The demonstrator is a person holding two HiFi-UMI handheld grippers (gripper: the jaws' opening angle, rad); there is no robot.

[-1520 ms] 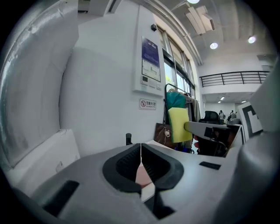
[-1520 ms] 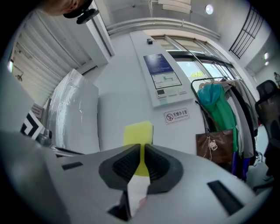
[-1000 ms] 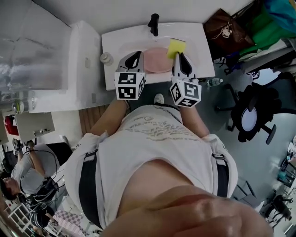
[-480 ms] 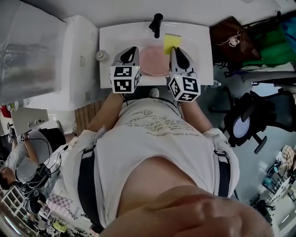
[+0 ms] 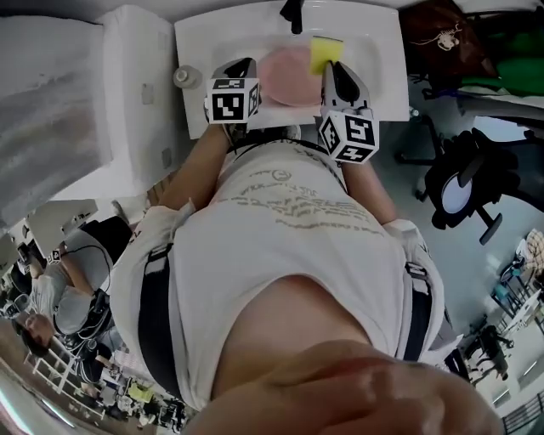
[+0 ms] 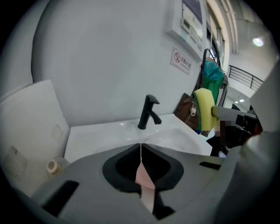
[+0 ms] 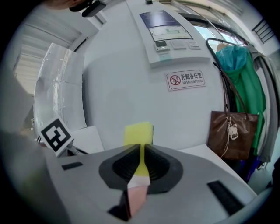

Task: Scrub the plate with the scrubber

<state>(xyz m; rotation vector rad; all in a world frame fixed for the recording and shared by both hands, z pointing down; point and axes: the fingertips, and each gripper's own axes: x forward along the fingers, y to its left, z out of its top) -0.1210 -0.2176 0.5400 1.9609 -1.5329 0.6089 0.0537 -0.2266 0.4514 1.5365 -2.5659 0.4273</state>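
In the head view, the white sink (image 5: 374, 59) is at the top. The black tap (image 5: 291, 12) stands at its back edge. The pink plate (image 5: 285, 76) is just in front of the tap, over the bowl. The left gripper (image 5: 249, 66) is at the plate's edge, to the left of the tap. The right gripper (image 5: 330, 72) is to the right of the tap. It holds the yellow scrubber (image 5: 325, 51) just beside the plate. I cannot tell if the scrubber touches the plate. A small roll (image 5: 182, 76) stands well to the left of the tap, by the sink's edge.

In the left gripper view, the jaws of the left gripper (image 6: 141, 146) are pressed together on the thin rim of the plate (image 6: 145, 186), which is seen edge on. The tap (image 6: 148, 113) stands behind the jaws. The scrubber (image 6: 204, 109) is up in the air to the right of the tap.

In the right gripper view, the jaws of the right gripper (image 7: 141, 151) squeeze the scrubber (image 7: 138, 133), and it sticks up past them. A pink bit of the plate (image 7: 136, 197) shows low down, under the jaws.
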